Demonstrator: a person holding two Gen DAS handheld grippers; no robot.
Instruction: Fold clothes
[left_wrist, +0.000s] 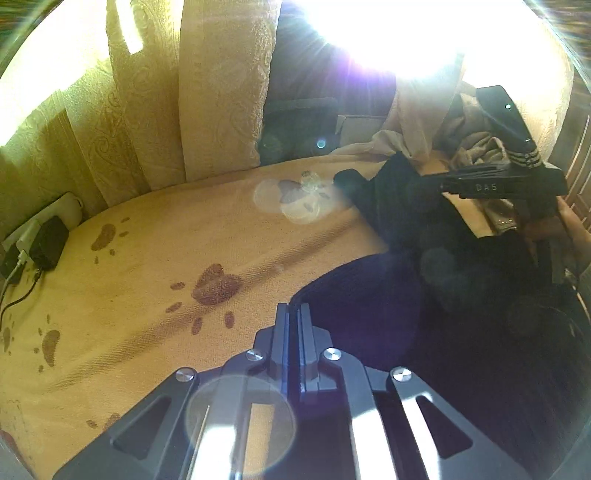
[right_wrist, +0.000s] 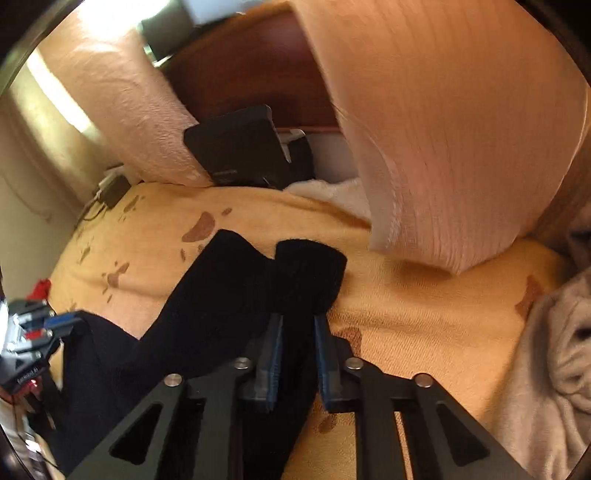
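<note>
Harsh backlit window glare with lens flares, perhaps sunlight; fisheye-bent dark edges, right view motion-blurred.

Letters "DAS" are showing in pale print on the black body of the right gripper (left_wrist: 491, 186), seen from the left wrist view. A small white label is sitting on the left gripper (right_wrist: 27, 376) housing in the right wrist view, too blurred to read.
</note>
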